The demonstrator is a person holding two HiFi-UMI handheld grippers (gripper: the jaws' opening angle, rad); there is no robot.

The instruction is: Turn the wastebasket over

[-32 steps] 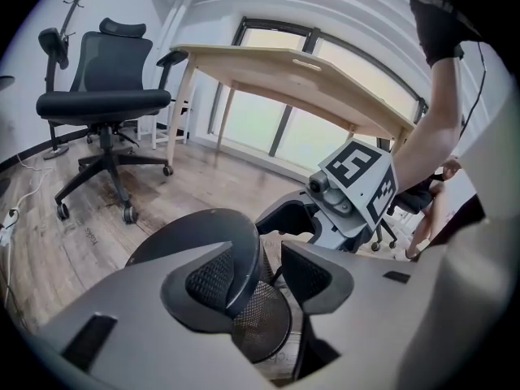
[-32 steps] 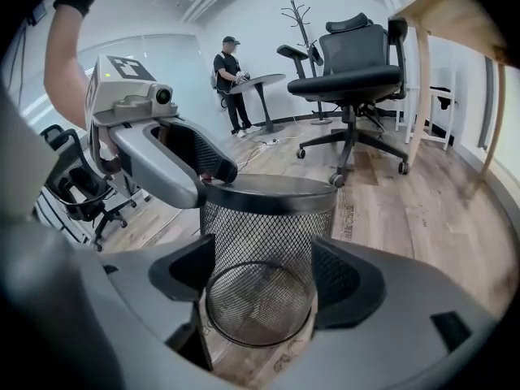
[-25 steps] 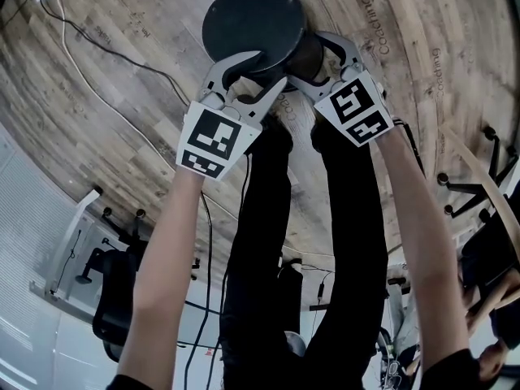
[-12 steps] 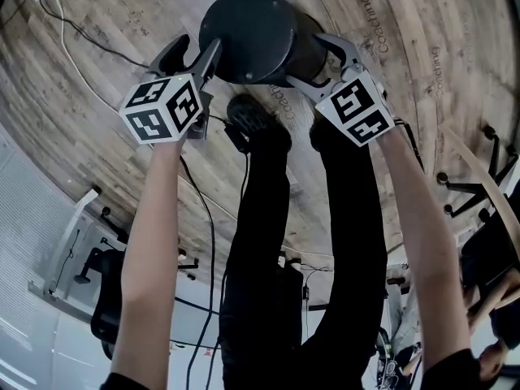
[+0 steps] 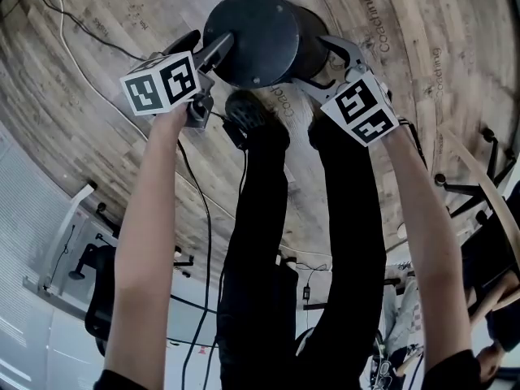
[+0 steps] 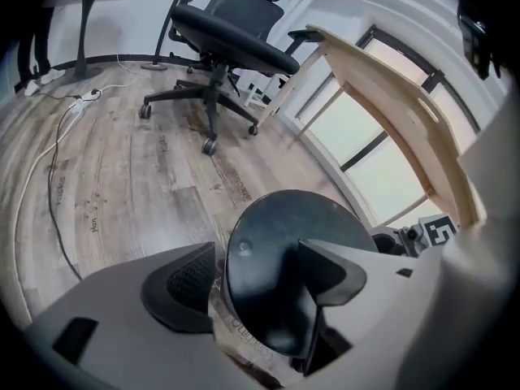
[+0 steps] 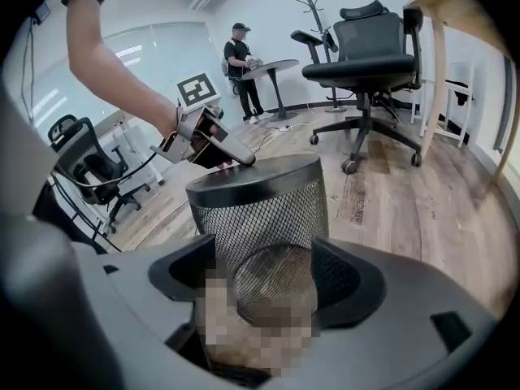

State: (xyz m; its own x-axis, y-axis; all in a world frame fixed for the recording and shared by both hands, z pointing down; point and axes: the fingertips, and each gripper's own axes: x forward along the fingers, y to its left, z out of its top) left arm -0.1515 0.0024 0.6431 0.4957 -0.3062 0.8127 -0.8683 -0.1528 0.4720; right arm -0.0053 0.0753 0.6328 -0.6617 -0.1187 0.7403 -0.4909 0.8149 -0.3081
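The black mesh wastebasket (image 5: pixel 252 39) sits low in front of the person's shoes (image 5: pixel 252 116), above the wood-plank floor (image 5: pixel 122 80). Its solid round base is turned up toward the head camera and its mouth faces down and away, so it looks already most of the way inverted. No view shows whether the rim touches the floor. The right gripper (image 5: pixel 310 62) is what keeps it there. Its jaws straddle the mesh wall near the mouth end, and in the right gripper view the mesh (image 7: pixel 260 201) fills the gap between the pads and looks clamped. That grip would serve as the pivot for the turn. The left gripper (image 5: pixel 210 43) is at the opposite side, by the edge of the base. Its jaws have just been opening and now stand wide apart. In the left gripper view the dark base disc (image 6: pixel 284 283) lies between them, and the pads do not look pressed on it. This reads as a hand letting go to find a fresh hold, with one side kept fixed so the basket cannot drop or roll. A cable (image 5: pixel 89 51) trails across the floor to the left, well clear, and an office chair (image 6: pixel 231 35) stands farther off.
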